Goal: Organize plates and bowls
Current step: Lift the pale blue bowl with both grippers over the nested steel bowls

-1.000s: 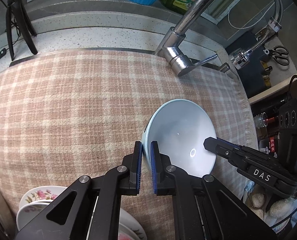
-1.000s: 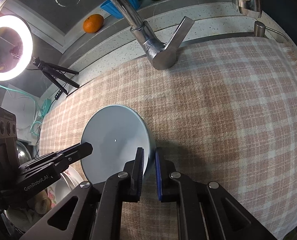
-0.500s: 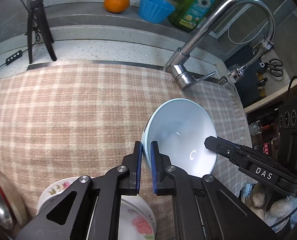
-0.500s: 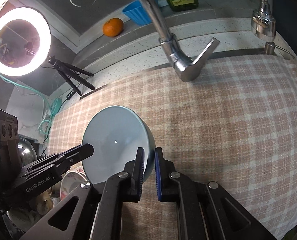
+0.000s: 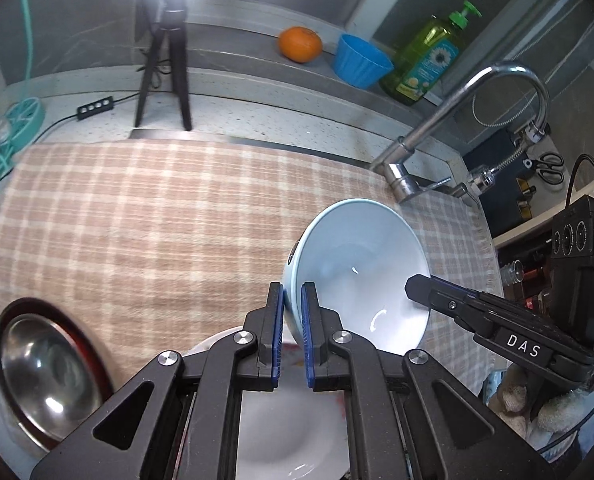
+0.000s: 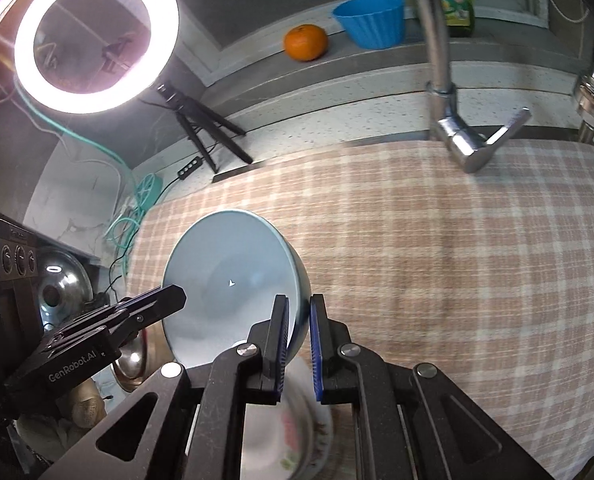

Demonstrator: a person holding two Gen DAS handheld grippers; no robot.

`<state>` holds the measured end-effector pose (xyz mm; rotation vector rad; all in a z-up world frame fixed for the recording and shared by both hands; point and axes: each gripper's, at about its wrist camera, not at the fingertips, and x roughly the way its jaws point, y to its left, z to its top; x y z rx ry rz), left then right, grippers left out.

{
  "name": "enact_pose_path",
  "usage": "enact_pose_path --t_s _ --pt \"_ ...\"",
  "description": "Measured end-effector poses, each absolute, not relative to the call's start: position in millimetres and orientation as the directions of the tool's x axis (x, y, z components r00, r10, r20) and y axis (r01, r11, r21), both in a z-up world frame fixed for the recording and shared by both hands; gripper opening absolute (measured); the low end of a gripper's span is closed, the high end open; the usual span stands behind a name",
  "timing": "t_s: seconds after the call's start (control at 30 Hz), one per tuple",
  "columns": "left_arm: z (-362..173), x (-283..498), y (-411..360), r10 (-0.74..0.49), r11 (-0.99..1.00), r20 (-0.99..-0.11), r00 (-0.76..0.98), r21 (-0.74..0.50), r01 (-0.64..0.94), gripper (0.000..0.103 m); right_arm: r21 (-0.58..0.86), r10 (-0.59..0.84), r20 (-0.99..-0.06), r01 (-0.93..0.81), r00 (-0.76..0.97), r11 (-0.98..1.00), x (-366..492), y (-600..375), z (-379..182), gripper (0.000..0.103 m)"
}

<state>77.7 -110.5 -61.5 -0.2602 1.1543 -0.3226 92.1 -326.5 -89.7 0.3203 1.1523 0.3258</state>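
Observation:
A pale blue bowl (image 5: 361, 276) hangs tilted above the checked cloth, held by its rim from both sides. My left gripper (image 5: 293, 312) is shut on the bowl's near-left rim. My right gripper (image 6: 299, 324) is shut on the opposite rim of the same bowl (image 6: 229, 280); its fingers (image 5: 429, 294) show at the right in the left wrist view. Directly beneath the bowl lie stacked white floral plates (image 5: 289, 432), also seen as the floral plates (image 6: 297, 432) under my right gripper.
A checked cloth (image 5: 157, 220) covers the counter. A steel bowl (image 5: 45, 372) sits at its left edge. A faucet (image 5: 457, 120) rises at the back right. On the ledge stand an orange (image 5: 300, 43), a blue cup (image 5: 359, 60) and a soap bottle (image 5: 429, 60). A ring light's tripod (image 5: 165, 60) is at the back.
Both grippers carried the bowl up and toward the near left, away from the faucet. The floral plates slid under the bowl and the steel bowl came into view.

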Motion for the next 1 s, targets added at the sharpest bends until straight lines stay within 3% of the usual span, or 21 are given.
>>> enact_pose_path --t_s 1.0 --pt "-67 19 71 -0.287 0.911 -0.855 0.433 -0.383 -0.152 0.007 0.411 0.503 -0.838 -0.362 0.211 0.837 89 -128 -90 0.01"
